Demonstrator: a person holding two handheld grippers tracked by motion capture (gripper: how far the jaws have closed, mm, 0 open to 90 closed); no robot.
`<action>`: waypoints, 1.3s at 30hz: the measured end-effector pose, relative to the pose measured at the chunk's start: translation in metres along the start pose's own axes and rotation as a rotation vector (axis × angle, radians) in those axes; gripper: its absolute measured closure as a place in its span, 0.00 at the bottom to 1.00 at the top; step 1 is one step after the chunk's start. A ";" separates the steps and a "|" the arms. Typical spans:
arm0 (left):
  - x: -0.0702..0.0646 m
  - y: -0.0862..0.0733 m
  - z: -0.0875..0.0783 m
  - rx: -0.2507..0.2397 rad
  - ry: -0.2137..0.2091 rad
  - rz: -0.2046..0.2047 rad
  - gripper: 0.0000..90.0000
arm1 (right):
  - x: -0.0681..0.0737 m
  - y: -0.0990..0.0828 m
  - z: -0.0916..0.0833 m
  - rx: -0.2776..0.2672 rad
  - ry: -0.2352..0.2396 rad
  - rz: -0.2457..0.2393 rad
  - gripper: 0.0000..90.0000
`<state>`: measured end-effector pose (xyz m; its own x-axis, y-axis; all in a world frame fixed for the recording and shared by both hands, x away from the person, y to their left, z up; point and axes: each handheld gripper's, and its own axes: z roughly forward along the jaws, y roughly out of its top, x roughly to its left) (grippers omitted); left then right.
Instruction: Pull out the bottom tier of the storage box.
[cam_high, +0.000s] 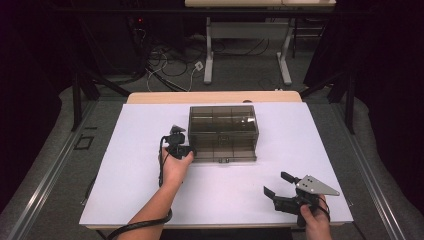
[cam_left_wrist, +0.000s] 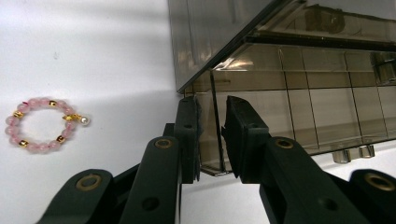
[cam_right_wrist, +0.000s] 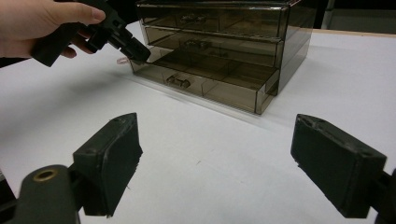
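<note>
A smoked see-through drawer box (cam_high: 223, 131) stands mid-table, its bottom drawer (cam_right_wrist: 210, 88) pulled out a little toward me. My left gripper (cam_high: 189, 151) is at that drawer's front left corner. In the left gripper view its jaws (cam_left_wrist: 210, 103) straddle the drawer's thin side wall, with a slim gap still showing at the pads. A pink bead bracelet (cam_left_wrist: 44, 101) with gold beads and a pearl lies on the table just left of the box. My right gripper (cam_high: 276, 184) rests near the front right, jaws wide open (cam_right_wrist: 217, 123) with nothing between them.
The white tabletop (cam_high: 150, 200) spreads around the box, with bare room in front of it (cam_right_wrist: 196, 163). Beyond the far edge stand a desk frame (cam_high: 247, 50) and loose cables (cam_high: 170, 65) on the floor. Dark curtains close off both sides.
</note>
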<state>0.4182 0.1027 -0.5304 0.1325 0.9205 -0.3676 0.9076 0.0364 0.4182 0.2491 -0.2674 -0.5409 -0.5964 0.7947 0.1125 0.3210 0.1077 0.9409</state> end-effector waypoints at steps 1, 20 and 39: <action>0.001 0.000 0.000 0.000 -0.007 -0.005 0.84 | 0.000 0.000 0.000 -0.005 0.002 0.001 0.17; 0.004 0.000 0.004 0.029 -0.021 -0.044 0.88 | 0.000 0.000 0.000 -0.002 0.005 0.002 0.17; 0.001 0.001 0.005 0.029 0.001 -0.078 0.89 | -0.001 0.000 0.001 -0.001 0.007 0.000 0.17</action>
<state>0.4211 0.1021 -0.5345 0.0608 0.9156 -0.3974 0.9262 0.0966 0.3644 0.2500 -0.2676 -0.5413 -0.6019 0.7902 0.1150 0.3199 0.1068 0.9414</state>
